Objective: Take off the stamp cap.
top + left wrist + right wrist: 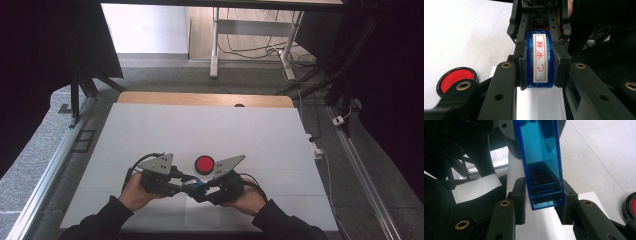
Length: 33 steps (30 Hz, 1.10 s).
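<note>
Left gripper view, centre frame: my left gripper (540, 63) is clamped on the blue translucent plastic stamp (540, 60); my right gripper (544, 200) pinches its blue cover (541, 160), not yet off. Round red ink pad (455, 80) lower left, white paper sheet (539, 105) untouched.

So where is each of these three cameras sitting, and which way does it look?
High view: above the table's near side, looking down on the white table; forearms and both hands show.
Left gripper view: on the left gripper, looking along its jaws, clamped on the blue stamp.
Right gripper view: on the right gripper, its jaws at the stamp's other end.
All share the stamp and the red ink pad.
</note>
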Each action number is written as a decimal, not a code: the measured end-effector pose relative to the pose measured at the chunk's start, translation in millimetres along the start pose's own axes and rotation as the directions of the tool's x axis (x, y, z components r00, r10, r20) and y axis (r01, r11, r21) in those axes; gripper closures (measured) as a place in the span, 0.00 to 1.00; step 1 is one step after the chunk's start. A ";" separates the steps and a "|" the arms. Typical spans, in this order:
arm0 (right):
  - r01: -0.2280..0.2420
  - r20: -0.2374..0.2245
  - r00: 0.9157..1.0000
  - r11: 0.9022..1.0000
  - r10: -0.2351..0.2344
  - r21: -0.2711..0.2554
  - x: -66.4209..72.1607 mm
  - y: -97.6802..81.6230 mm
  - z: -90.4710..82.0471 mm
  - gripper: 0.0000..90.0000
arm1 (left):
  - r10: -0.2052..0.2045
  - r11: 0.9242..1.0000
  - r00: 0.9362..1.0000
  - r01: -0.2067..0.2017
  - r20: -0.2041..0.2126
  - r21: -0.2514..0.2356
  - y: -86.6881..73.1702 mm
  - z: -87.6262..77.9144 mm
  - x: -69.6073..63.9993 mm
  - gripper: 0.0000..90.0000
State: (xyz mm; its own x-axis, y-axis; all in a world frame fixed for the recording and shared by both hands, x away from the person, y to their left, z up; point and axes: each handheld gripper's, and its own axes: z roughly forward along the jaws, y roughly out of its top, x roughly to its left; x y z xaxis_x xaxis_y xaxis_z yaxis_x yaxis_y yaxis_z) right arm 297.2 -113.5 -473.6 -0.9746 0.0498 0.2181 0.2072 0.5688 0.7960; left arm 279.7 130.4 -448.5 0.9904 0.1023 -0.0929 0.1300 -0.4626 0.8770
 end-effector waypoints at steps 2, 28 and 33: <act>0.000 -0.002 1.000 1.000 0.000 -0.002 0.2 0.2 -0.2 0.73 | 0.004 1.000 1.000 -0.004 0.003 -0.002 -0.2 -0.1 0.1 0.77; 0.016 -0.023 1.000 1.000 -0.015 0.012 2.3 3.3 -3.3 0.77 | 0.032 0.999 0.999 -0.032 0.034 -0.023 -0.2 -2.1 0.8 0.78; 0.021 -0.014 1.000 0.999 -0.020 0.032 2.4 3.1 -2.6 0.77 | 0.032 0.998 0.999 -0.032 0.013 -0.046 1.2 -6.9 -0.1 0.78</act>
State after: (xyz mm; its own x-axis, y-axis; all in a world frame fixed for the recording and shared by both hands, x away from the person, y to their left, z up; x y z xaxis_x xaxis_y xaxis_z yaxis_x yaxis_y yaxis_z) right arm 295.8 -113.7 -469.2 -0.9774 0.0270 0.2095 0.1840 0.5954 0.7820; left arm 279.4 136.0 -444.2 0.9946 0.0762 -0.0705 0.0963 -0.4246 0.9003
